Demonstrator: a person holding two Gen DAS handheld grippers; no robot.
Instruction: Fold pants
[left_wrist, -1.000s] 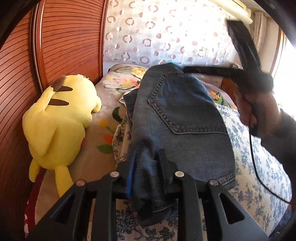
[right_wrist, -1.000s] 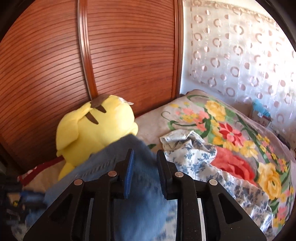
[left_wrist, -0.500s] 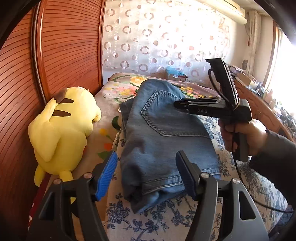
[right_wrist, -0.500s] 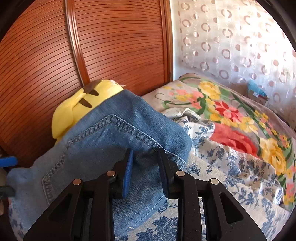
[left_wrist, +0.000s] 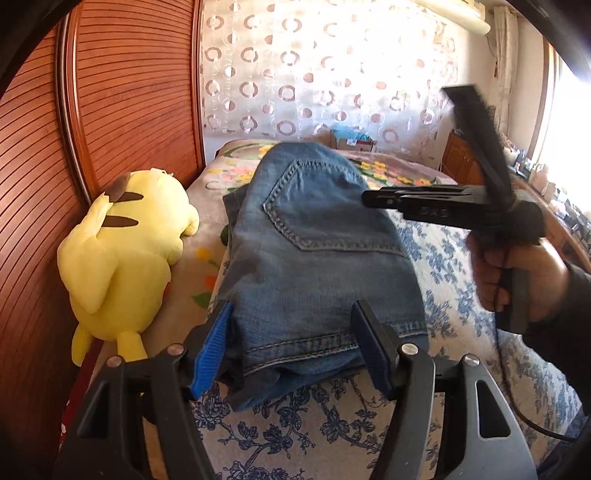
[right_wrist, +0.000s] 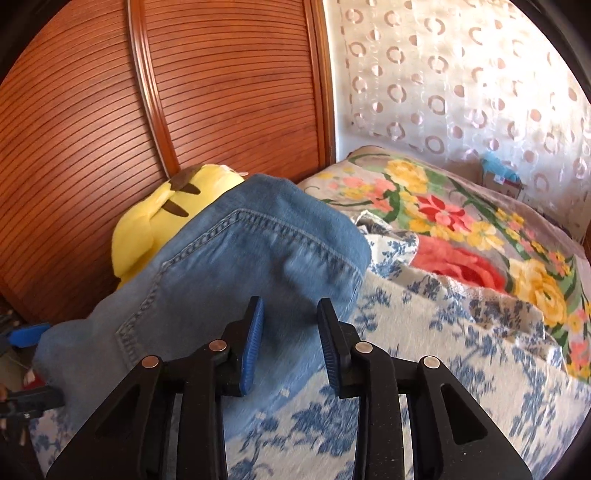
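Left wrist view: I see 1 pair of folded jeans (left_wrist: 314, 266) on the bed (left_wrist: 461, 258), 1 back pocket up, and 1 yellow plush toy (left_wrist: 125, 254) beside it. My left hand-held gripper (left_wrist: 291, 354) is wide open, pads clear of the denim hem. 1 hand (left_wrist: 517, 273) holds the other tool.

Right wrist view: right hand-held gripper (right_wrist: 290, 343) is opening over the jeans (nothing pinched); 2 blue pads (right_wrist: 253, 343).
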